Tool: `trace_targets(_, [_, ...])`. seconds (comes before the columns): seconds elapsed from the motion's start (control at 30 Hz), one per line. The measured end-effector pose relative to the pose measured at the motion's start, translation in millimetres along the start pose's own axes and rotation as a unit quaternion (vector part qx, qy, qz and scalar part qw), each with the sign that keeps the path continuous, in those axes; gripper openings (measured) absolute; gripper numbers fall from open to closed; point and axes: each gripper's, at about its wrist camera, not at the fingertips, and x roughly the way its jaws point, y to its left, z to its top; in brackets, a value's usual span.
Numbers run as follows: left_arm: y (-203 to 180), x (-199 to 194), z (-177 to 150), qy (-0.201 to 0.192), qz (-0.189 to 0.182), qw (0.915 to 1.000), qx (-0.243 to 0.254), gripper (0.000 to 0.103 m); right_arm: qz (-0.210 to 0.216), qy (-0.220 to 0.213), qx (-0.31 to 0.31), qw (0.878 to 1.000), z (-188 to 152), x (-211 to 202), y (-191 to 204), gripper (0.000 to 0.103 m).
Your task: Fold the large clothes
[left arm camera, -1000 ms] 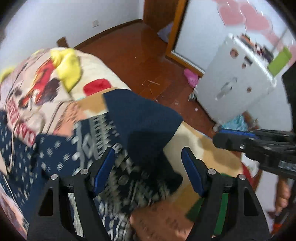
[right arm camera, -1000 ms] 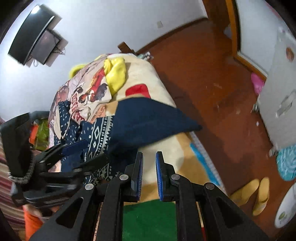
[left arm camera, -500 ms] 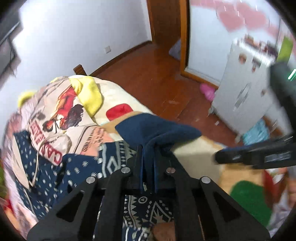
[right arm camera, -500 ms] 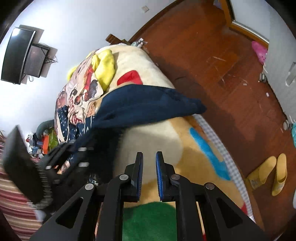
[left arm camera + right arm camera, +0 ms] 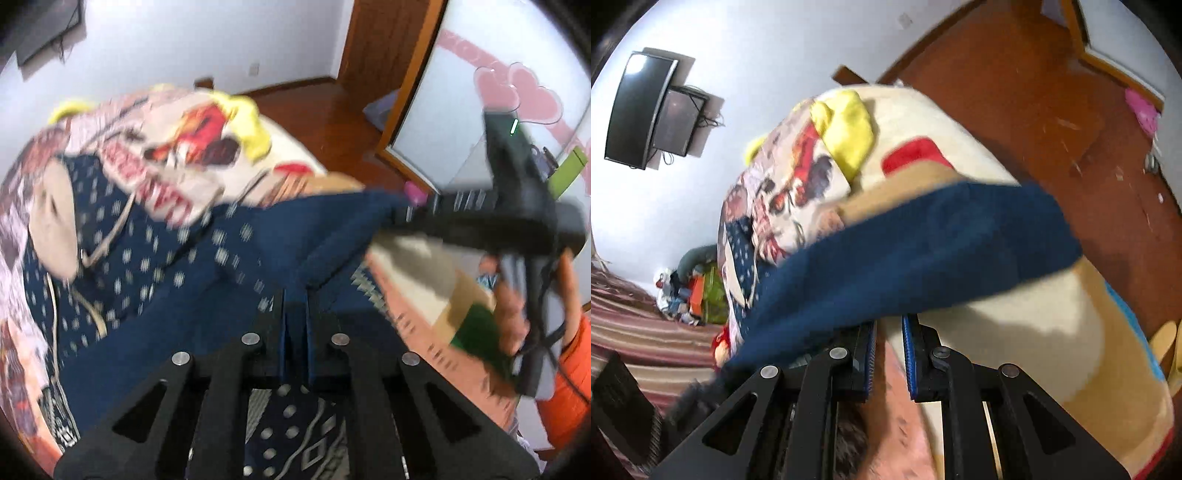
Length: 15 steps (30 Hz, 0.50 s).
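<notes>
Two-handed fold of a large garment on a bed. The left gripper [image 5: 295,325] has its jaws drawn tight on a pinch of plain navy cloth, the folded edge of the navy garment [image 5: 207,280], which stands up between the blue pads; the grip sits at the fabric's edge so that the panel can be carried over the rest of the piece. The right gripper [image 5: 888,354] is likewise nearly closed: its blue pads stand a narrow gap apart, and the navy band crosses just above the fingertips, but whether cloth is actually caught between them cannot be told from its own view. In the left wrist view that same gripper, held in a hand [image 5: 517,317] with an orange sleeve, reaches to the far corner of the raised navy panel, so the fabric appears stretched between the two tools, a spread that probably keeps the edge taut and the fold line straight. The garment itself lies across the bed, its patterned navy part flat on the cartoon-print blanket [image 5: 173,158] and its plain part lifted clear. A yellow cloth [image 5: 846,133] sits further up the bed, apart from the work. Both views are motion-blurred, so fine contact is uncertain
</notes>
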Motion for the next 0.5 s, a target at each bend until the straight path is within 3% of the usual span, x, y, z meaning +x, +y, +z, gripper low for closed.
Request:
trace_targets(0.17, [25.1, 4.9, -21.9, 0.018, 0.005, 0.9997, -0.013, 0.010, 0.019, -0.027, -0.054, 0.998, 3.4, 10.4, 48.4, 0.010])
trace_targets(0.23, [38.9, -6.0, -28.4, 0.009, -0.005, 0.9995, -0.028, 0.020, 0.033, -0.026, -0.083, 0.996, 1.0, 17.9, 72.5, 0.010])
trace_targets(0.3, [58.0, -22.7, -34.7, -0.013, -0.009, 0.9985, -0.052, 0.032, 0.059, -0.005, -0.114, 0.992, -3.8, 30.9, 97.3, 0.010])
trace_targets(0.37, [78.7, -40.7, -41.3, -0.035, 0.015, 0.9967, -0.071, 0.045, 0.067, 0.026, -0.147, 0.986, -13.2, 48.5, 122.0, 0.010])
trace_targets(0.5, [111.6, -60.2, -51.6, -0.042, 0.057, 0.9931, -0.093, 0.048, 0.051, 0.096, -0.198, 0.974, -41.8, 89.5, 153.4, 0.010])
